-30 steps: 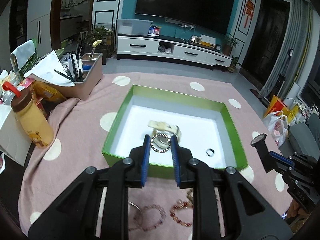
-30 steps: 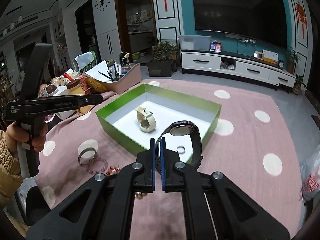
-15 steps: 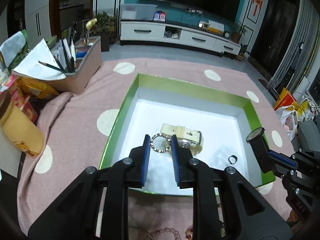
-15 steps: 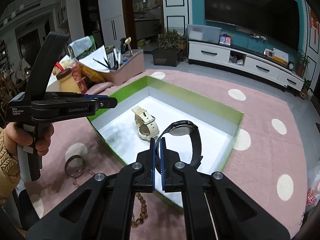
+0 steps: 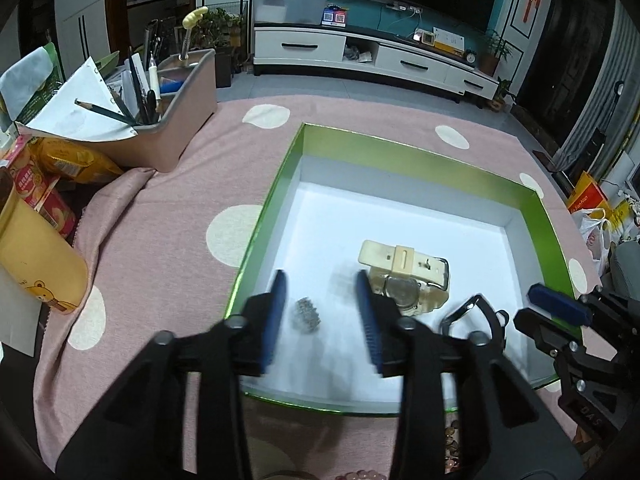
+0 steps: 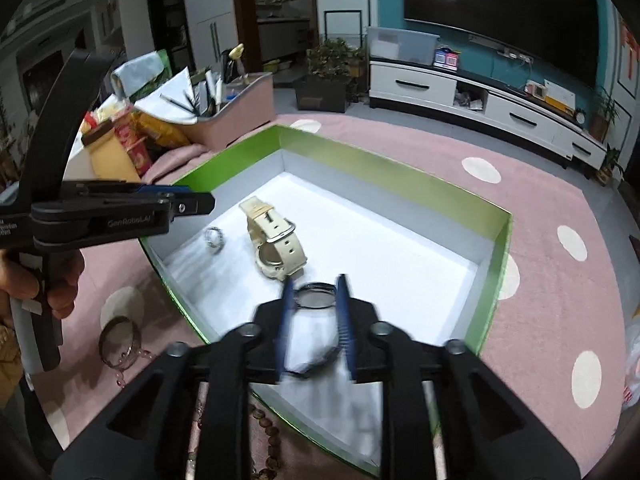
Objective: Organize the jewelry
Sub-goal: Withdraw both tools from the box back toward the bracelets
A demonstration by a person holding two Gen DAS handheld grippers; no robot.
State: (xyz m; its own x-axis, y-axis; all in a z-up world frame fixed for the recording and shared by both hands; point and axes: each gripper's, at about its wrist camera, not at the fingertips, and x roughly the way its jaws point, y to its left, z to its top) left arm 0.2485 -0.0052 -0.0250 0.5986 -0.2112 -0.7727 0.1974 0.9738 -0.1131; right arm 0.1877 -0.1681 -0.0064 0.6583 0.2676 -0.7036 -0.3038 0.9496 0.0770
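Note:
A green box (image 5: 262,216) with a white floor holds a cream watch (image 5: 408,276). My left gripper (image 5: 320,320) is open above the box's near left part; a small sparkly ring (image 5: 307,314) lies on the floor between its fingers. My right gripper (image 6: 314,320) is open over the box's near side, and a black watch (image 6: 314,300) lies loose between its fingers. In the right wrist view the box (image 6: 400,172), the cream watch (image 6: 276,240) and the ring (image 6: 213,238) show too. The black watch (image 5: 476,320) also shows in the left wrist view.
The box sits on a pink dotted cloth (image 5: 168,232). A bangle and bead bracelets (image 6: 120,338) lie on the cloth in front of the box. A pink pen holder (image 5: 176,120), snack packs and a yellow bottle (image 5: 36,256) stand to the left.
Both grippers moved down over the box and opened. The left one let go of the sparkly ring and the right one let go of the black watch; both now lie in the box.

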